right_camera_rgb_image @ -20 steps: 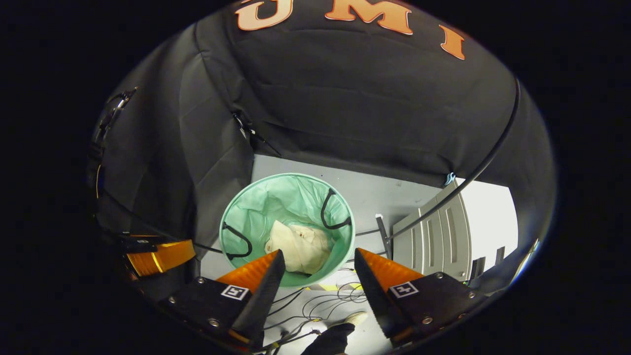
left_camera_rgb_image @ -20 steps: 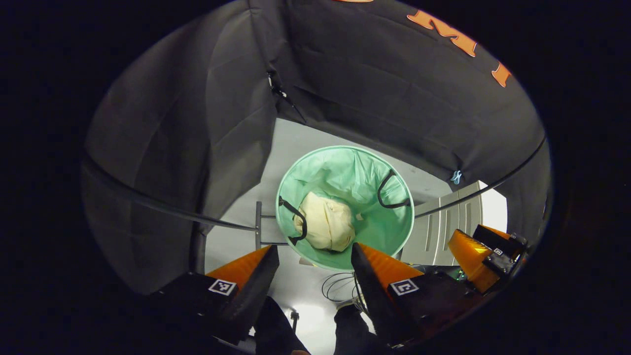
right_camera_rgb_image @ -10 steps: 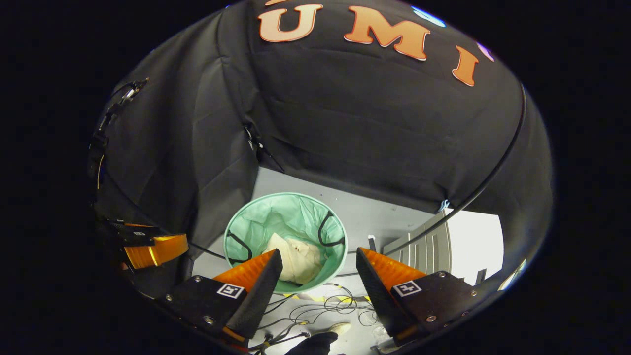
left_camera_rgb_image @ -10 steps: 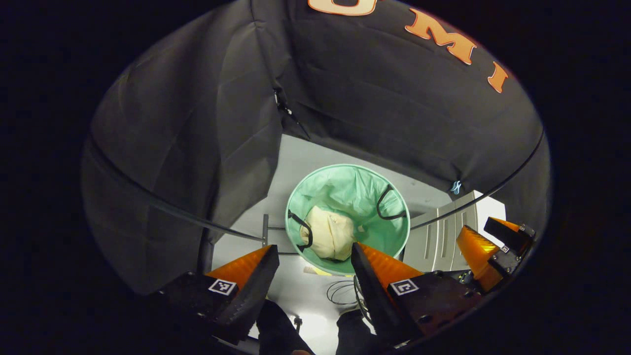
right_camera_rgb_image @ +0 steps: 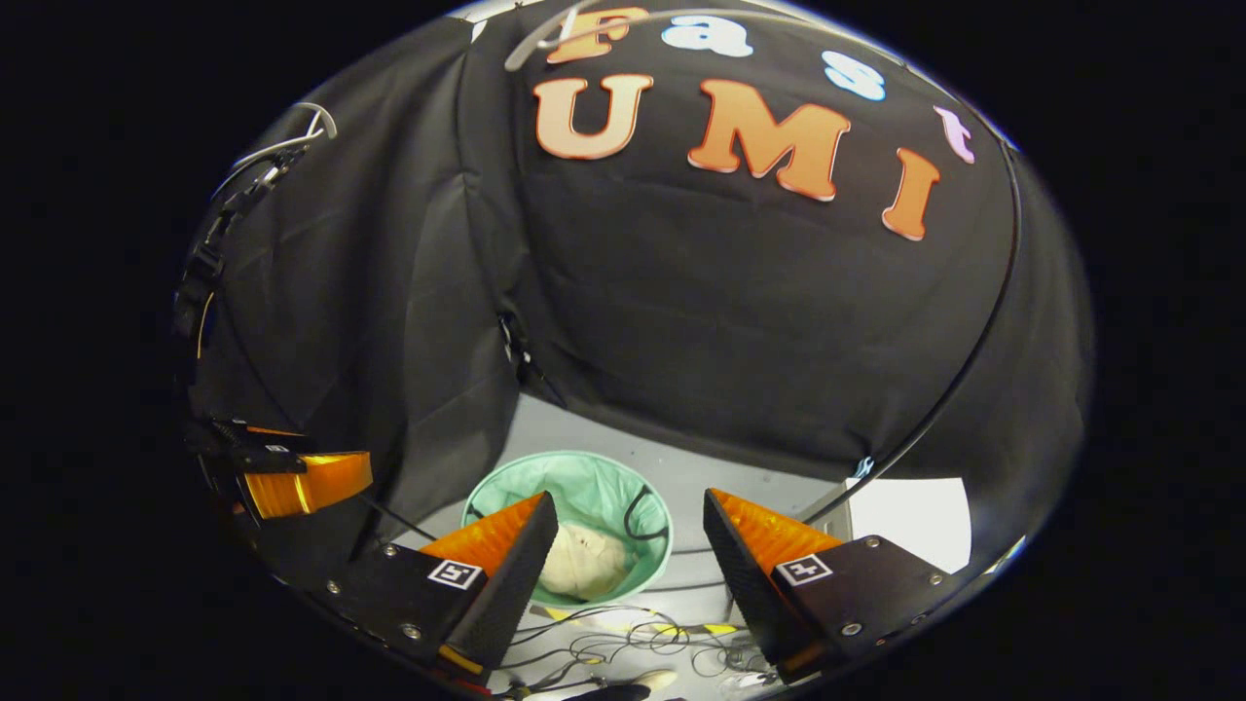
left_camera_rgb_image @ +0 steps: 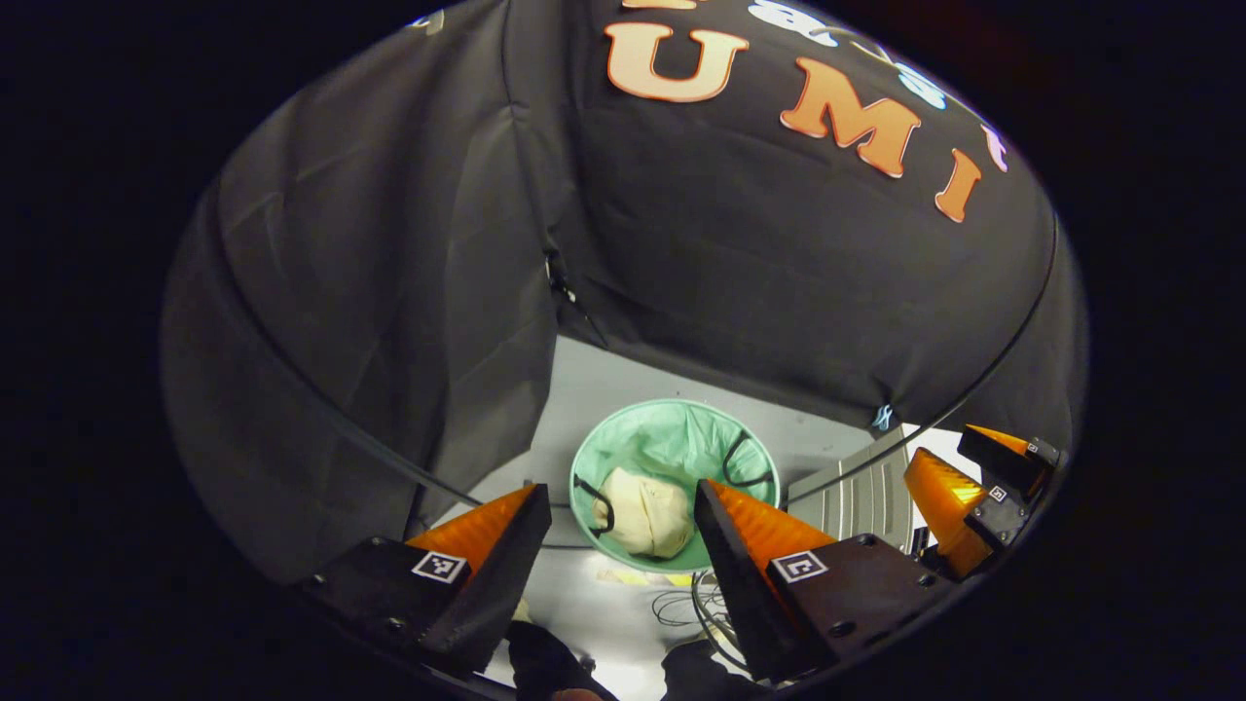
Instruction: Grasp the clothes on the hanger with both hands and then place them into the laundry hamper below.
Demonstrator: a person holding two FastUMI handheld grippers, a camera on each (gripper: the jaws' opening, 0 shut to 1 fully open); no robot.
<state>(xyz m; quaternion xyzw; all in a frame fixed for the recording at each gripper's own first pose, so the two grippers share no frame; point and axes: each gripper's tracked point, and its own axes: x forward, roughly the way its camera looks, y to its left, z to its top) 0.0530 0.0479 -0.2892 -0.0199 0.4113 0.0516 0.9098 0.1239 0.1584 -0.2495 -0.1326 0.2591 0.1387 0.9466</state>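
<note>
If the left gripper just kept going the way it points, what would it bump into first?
Probably the green hamper below, or the cream clothes inside; the left gripper is open, and nothing seems to stand between. Depth is unclear.

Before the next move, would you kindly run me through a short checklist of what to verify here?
1. Garment in hamper: ok. The cream garment lies bunched inside the green hamper.
2. Left gripper released: ok. Its fingers stand apart with nothing between them.
3. Right gripper released: ok. Fingers apart, nothing held.
4. Grippers clear of the hamper: ok. Both are well above the rim.
5. Nothing hanging over the rim: ok from the left gripper view; the near edge is partly hidden by a finger.
6. Cables on the floor beside the hamper: cannot tell whether they touch it.
</note>
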